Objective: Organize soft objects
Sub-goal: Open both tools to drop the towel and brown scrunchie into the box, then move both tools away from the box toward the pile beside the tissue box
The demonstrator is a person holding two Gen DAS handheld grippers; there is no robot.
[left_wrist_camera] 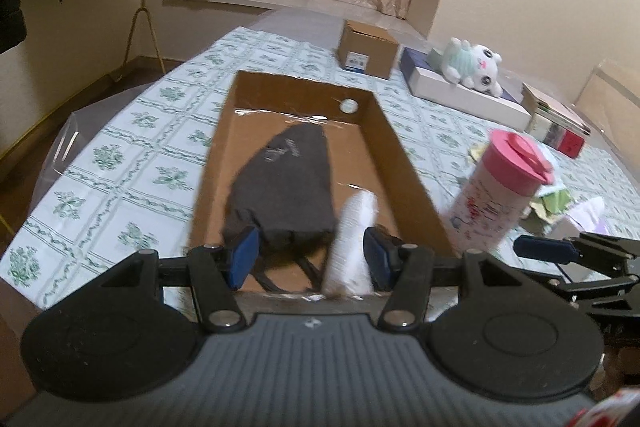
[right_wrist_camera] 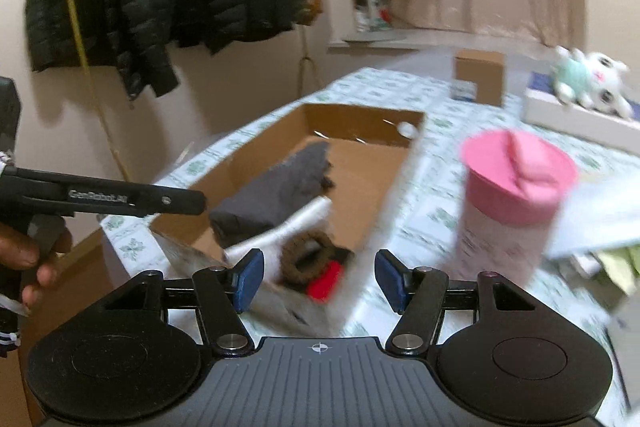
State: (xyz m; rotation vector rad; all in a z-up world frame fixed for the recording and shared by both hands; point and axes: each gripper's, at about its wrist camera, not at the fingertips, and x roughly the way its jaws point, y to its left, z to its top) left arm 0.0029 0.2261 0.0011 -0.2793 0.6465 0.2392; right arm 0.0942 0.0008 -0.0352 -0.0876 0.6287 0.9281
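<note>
In the left wrist view, a white roll at 6 o'clock inside the cardboard tray is smeared by motion, so its make cannot be told. The near end of the dark cloth is hidden behind the left tongs. The right tongs are cut off by the 3 o'clock edge.

The right wrist view is blurred throughout. The print on the pink-lidded canister is unreadable. A brown ring and a red thing at 6 o'clock are too smeared to identify. The plush toy at 2 o'clock is blurred.
</note>
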